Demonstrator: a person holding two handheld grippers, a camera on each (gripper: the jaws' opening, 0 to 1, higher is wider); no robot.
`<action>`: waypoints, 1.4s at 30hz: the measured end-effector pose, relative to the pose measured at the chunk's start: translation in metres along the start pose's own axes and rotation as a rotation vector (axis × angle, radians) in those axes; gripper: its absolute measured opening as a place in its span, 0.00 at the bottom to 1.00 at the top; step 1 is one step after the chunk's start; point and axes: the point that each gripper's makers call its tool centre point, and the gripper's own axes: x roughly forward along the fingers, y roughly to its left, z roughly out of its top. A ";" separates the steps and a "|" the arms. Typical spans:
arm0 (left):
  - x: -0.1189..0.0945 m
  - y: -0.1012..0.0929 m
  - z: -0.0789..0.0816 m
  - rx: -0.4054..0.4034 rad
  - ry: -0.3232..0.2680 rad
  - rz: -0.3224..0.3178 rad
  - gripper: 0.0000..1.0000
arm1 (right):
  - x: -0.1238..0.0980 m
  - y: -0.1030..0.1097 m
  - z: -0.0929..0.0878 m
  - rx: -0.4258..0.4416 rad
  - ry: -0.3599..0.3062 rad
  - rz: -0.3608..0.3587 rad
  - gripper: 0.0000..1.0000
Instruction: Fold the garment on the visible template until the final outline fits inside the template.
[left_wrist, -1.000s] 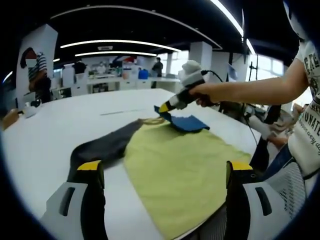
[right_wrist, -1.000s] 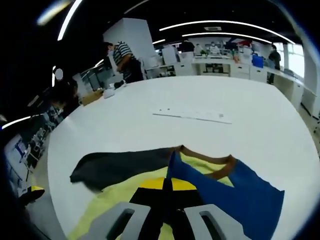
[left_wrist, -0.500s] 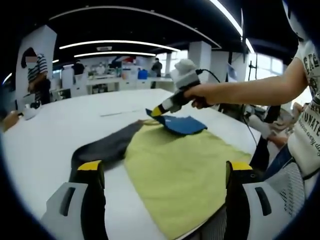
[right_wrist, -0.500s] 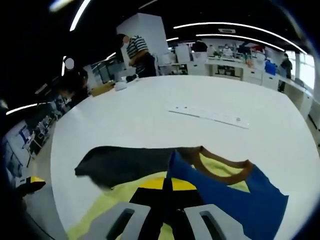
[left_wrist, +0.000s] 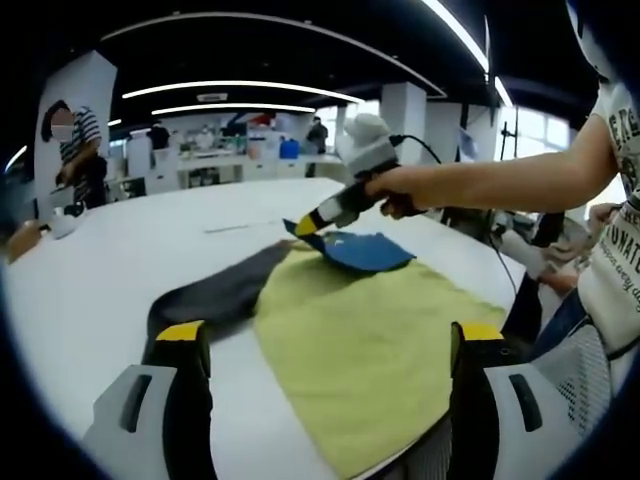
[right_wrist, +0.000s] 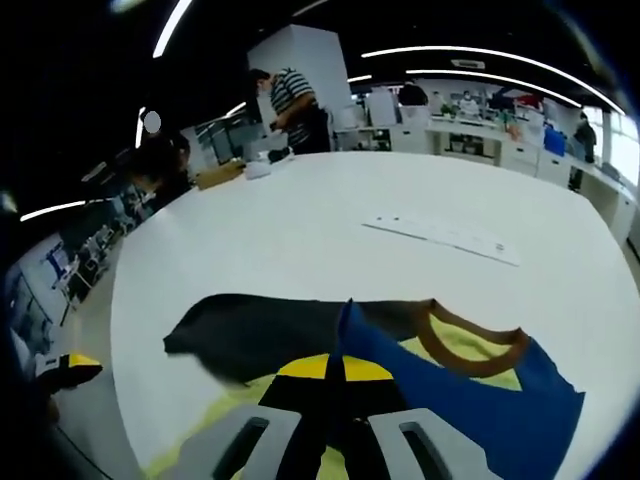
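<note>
The garment (left_wrist: 370, 340) is spread over the white table (left_wrist: 120, 250) near its front edge. Its blue sleeve (left_wrist: 365, 250) is pinched between the closed jaws of the right gripper (left_wrist: 303, 227), held on an outstretched forearm. The left gripper (left_wrist: 325, 345) is held low with its jaws spread wide.

Your left gripper view: low over table (left_wrist: 90, 270), looking across garment (left_wrist: 370, 330) from near hem. Your right gripper view: close over collar, facing far desks. Shared: garment, table.
</note>
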 end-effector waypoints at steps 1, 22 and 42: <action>0.000 0.001 0.000 -0.003 0.001 0.001 0.97 | -0.001 0.002 0.000 -0.004 0.000 0.003 0.00; -0.002 0.004 0.000 -0.017 -0.011 0.010 0.96 | 0.023 0.026 -0.017 -0.055 0.065 0.030 0.00; -0.008 0.007 0.000 -0.020 -0.022 0.022 0.97 | 0.047 0.051 -0.051 -0.034 0.142 0.085 0.00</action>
